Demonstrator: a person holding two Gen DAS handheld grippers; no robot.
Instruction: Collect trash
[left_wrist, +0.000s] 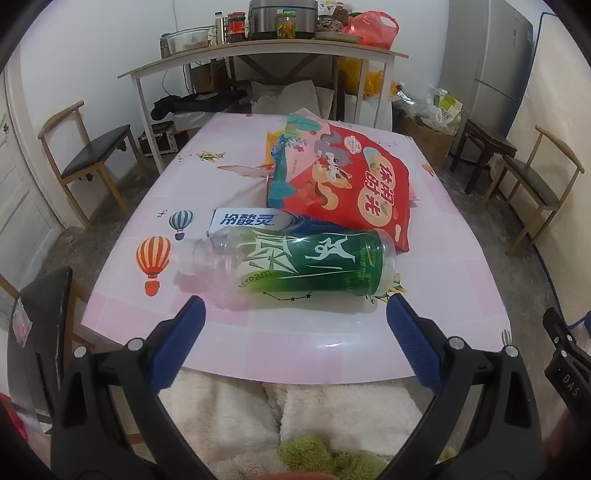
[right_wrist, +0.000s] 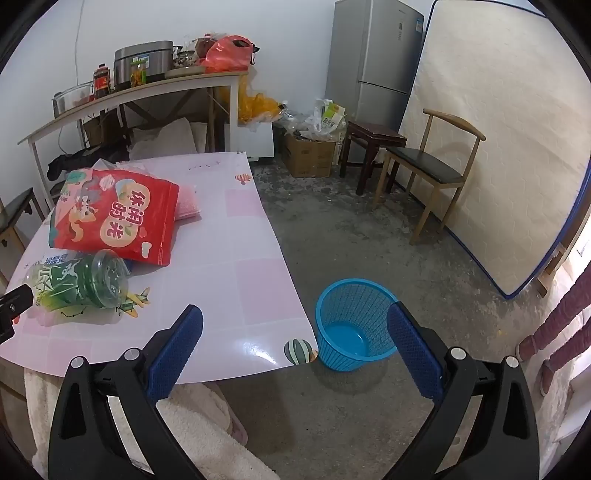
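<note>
Both grippers, left (left_wrist: 295, 317) & right (right_wrist: 295, 325), gape empty. Bottle (left_wrist: 295, 266) lies on table (left_wrist: 295, 350), just ahead. Left should straddle its green mid-body, squeeze gently, then carry to bin (right_wrist: 352, 323).

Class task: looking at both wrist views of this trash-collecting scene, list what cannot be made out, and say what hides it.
- Toothpaste box, left wrist view: far end hidden under the red snack bag.
- Pink item, right wrist view: mostly covered by the bag; identity unclear.
- Blue basket, right wrist view: near wall hidden by the right gripper finger.
</note>
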